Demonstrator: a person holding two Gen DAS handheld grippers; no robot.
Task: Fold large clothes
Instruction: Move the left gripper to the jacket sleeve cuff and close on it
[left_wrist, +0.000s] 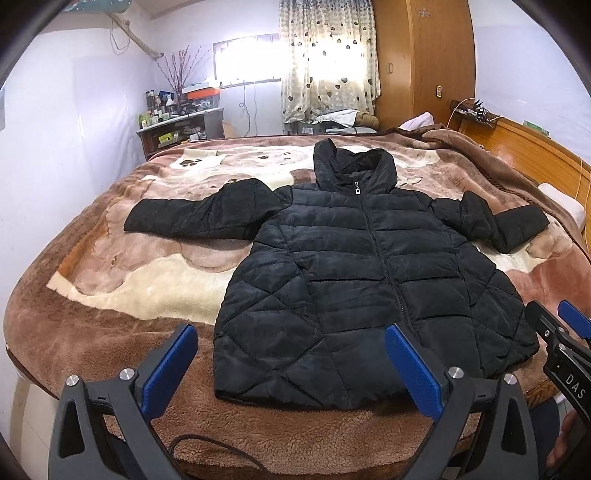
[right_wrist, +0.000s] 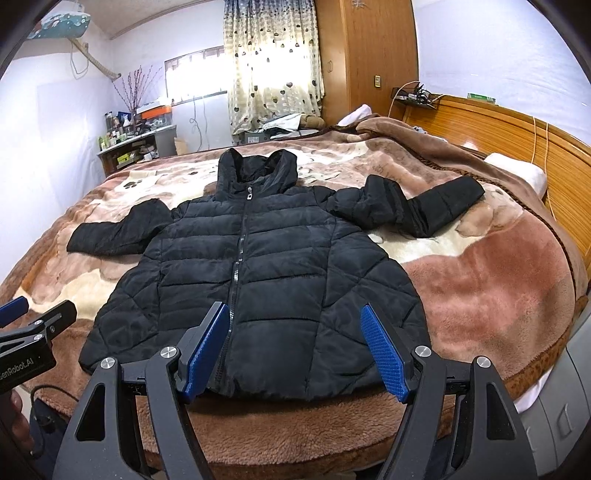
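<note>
A black hooded puffer jacket lies flat on the bed, front up and zipped, hood pointing away, both sleeves spread sideways. Its right sleeve is bent at the elbow. My left gripper hovers open above the jacket's near left hem, nothing between its blue pads. My right gripper stands open over the near hem right of the zipper, holding nothing. Each gripper shows at the edge of the other's view: the right one, the left one.
A brown plush blanket covers the bed. A wooden headboard runs along the right, a white pillow beside it. A wardrobe, curtained window and a cluttered desk stand beyond. A black cable lies at the near edge.
</note>
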